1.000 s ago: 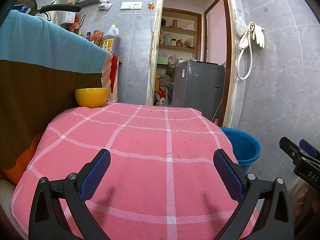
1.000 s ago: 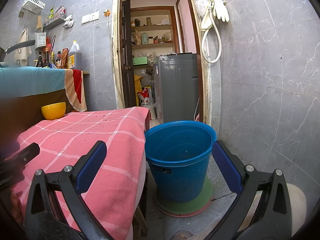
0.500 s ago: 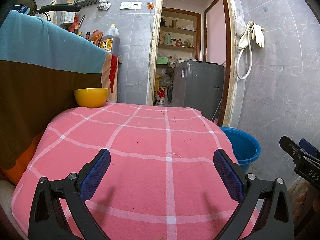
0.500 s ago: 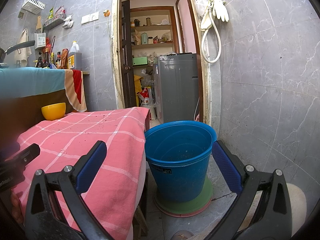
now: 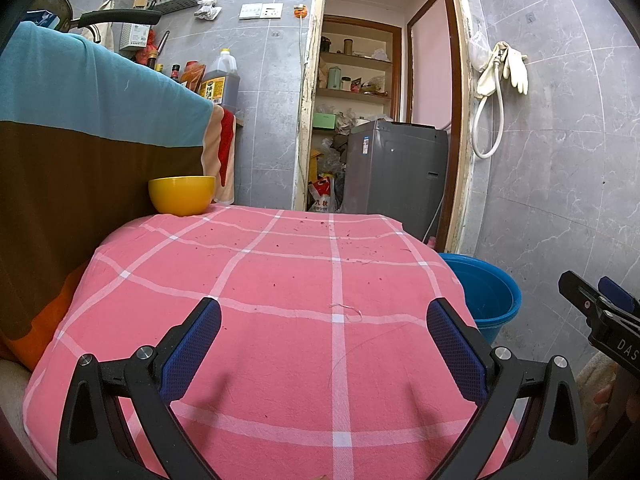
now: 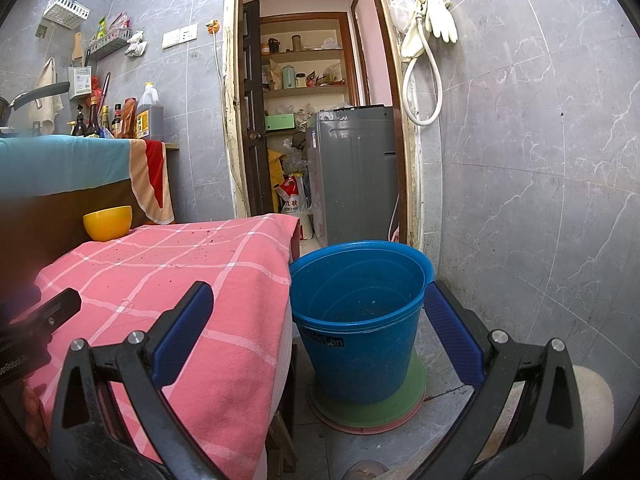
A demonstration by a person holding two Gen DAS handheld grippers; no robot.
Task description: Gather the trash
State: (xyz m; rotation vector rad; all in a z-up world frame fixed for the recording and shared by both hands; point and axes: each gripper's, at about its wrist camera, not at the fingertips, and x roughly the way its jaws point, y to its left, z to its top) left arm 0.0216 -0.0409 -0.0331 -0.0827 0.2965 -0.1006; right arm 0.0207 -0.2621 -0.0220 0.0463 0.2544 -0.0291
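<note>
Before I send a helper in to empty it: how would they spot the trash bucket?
Find the table under the pink checked cloth. On the floor just off its doorway-side edge stands the bucket, on a green and pink disc. It is the only blue, open-topped tub here; the yellow bowl sits up on the cloth.

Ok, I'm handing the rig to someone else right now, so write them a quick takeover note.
Left gripper: open, empty, over the pink cloth.
Right gripper: open, empty, aimed at the blue bucket on the floor beside the table.
Cloth holds only fine crumbs, a bit of thread and a yellow bowl at its far corner.
Done: no large trash in view.
Left: possibly the crumbs and thread; bucket contents unclear.
</note>
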